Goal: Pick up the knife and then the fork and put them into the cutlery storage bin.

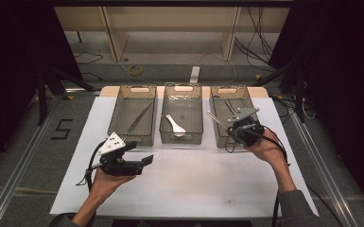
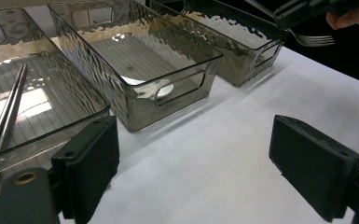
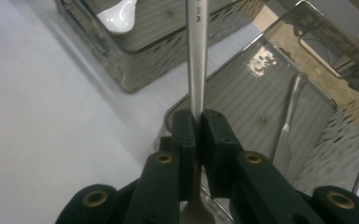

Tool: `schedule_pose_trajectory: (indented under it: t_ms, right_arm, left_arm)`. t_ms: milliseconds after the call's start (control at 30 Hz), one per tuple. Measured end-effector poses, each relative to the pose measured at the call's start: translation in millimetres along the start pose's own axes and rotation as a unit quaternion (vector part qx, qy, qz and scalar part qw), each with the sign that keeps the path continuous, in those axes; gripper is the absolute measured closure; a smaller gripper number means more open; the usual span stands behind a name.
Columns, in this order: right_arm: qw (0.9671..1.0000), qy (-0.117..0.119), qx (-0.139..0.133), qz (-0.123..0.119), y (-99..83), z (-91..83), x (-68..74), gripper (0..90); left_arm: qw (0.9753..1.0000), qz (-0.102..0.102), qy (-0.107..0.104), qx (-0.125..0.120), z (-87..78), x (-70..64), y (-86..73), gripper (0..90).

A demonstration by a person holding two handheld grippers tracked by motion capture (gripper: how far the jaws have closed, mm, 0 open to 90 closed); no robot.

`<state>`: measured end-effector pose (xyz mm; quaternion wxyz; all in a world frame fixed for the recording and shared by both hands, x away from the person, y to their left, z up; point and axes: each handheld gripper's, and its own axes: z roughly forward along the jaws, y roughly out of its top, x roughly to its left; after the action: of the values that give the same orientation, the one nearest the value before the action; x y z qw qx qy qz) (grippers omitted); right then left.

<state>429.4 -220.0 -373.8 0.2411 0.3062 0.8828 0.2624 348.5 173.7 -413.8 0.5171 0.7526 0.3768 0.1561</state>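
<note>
High view: right gripper (image 1: 242, 126) at three o'clock clamps a fork (image 3: 196, 56) above the right bin (image 1: 217, 104), which already holds another utensil (image 3: 289, 126). Left gripper (image 1: 139, 163) idles, jaws wide apart. Next move, I judge: lower the fork inside and release.

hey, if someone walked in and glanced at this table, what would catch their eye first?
Probably the three smoky clear bins in a row at the far side of the white table sheet: the left bin holds chopsticks, the middle bin a white spoon. Next, the right gripper over the right bin, its jaws shut on a metal fork. The left gripper hangs open and empty above the sheet.
</note>
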Motion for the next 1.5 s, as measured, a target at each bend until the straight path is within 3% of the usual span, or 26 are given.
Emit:
schedule_pose_trajectory:
  t_ms: [800,1033,1500]
  right_arm:
    - [0.9995,-0.004,-0.012,0.030,18.0,16.6,-17.0,84.5]
    - [0.9992,-0.013,-0.005,0.036,25.0,19.3,-30.2,84.5]
    - [0.9957,-0.012,0.017,0.091,32.5,43.1,-64.5,84.5]
  left_arm:
    - [0.9999,-0.003,0.001,-0.010,-2.2,1.2,0.4,15.5]
    - [0.9999,-0.002,0.000,-0.010,-2.3,0.9,0.5,15.5]
    - [0.9999,-0.002,0.000,-0.010,-2.3,1.2,0.6,15.6]
